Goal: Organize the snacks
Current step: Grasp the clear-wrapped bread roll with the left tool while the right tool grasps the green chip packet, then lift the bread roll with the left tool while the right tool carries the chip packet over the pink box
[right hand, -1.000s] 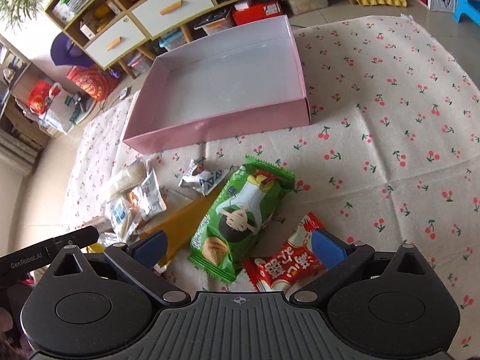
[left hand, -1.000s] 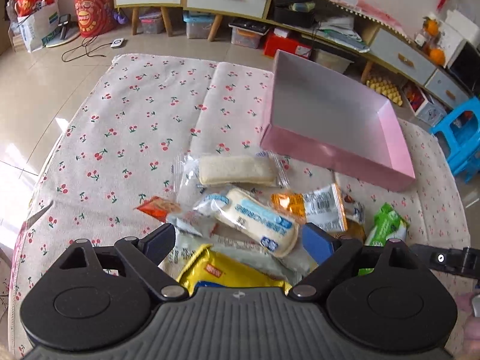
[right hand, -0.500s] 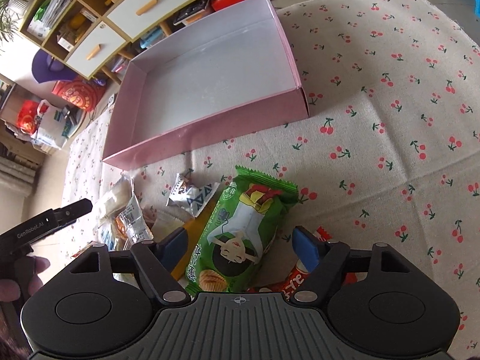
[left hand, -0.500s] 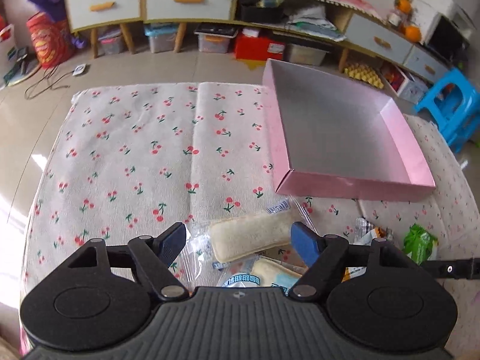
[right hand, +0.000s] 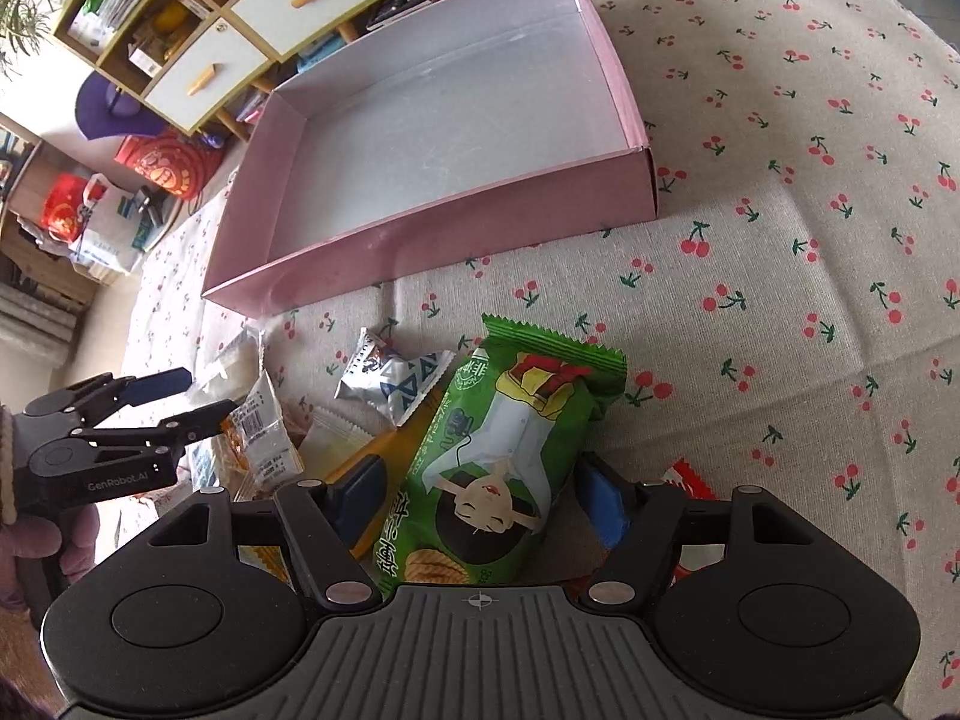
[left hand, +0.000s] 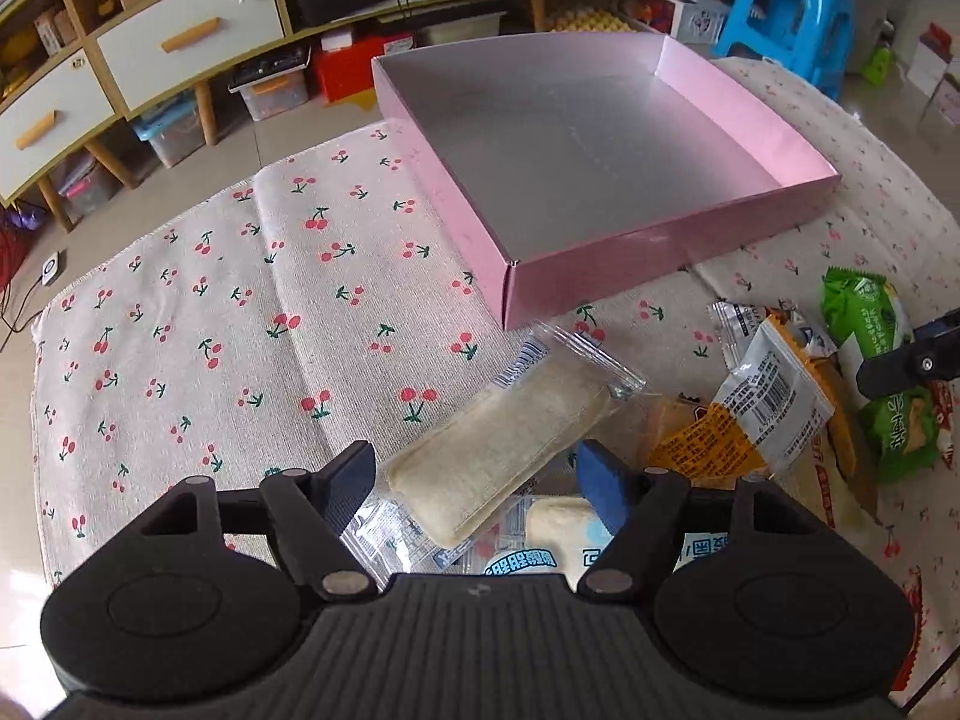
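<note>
An empty pink box with a silver inside stands on the cherry-print cloth; it also shows in the right wrist view. My left gripper is open, its fingers either side of a pale cake in a clear wrapper. My right gripper is open around a green snack bag. The left gripper shows in the right wrist view, over the snack pile.
An orange and white packet, a blue and white cake packet, a silver packet and a red packet lie near the grippers. Shelves, drawers and a blue stool stand beyond the cloth.
Both grippers have moved forward towards the box. The left one now has the pale cake between its fingers; the right one now has the green bag between its fingers.
</note>
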Available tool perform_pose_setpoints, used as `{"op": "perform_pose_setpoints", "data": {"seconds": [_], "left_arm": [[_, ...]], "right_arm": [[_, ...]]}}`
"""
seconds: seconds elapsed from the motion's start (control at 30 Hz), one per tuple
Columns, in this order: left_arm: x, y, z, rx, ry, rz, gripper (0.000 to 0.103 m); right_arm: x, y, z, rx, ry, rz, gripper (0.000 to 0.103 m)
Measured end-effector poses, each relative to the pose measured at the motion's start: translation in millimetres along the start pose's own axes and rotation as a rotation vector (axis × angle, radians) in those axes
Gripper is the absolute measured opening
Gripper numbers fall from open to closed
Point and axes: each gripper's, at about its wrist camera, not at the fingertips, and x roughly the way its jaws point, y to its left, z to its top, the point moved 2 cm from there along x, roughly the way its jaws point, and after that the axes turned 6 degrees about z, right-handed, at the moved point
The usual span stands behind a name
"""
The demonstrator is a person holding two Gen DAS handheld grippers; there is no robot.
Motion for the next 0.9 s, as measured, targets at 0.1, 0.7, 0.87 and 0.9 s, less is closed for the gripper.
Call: {"op": "perform_pose_setpoints", "data": {"seconds": [0.1, 0.7, 0.87, 0.9], "left_arm": [[1, -4, -1, 0.02, -0.002, 0.045, 0.063], [-23, -2, -8, -0.231, 0.008, 0.126, 0.021], [-36, 2, -9, -0.288, -0.001, 0.121, 0.017], [-39, 2, -8, -0.292, -0.006, 0.119, 0.017]], "right_arm": [[0, 1, -1, -0.018, -0.01, -0.018, 0.059], [-23, -11, 10, 0.102, -0.057, 0.06, 0.046], [-31, -12, 13, 0.133, -0.076, 0.097, 0.046], [-33, -12, 14, 0.141, -0.077, 0.11, 0.046]]}}
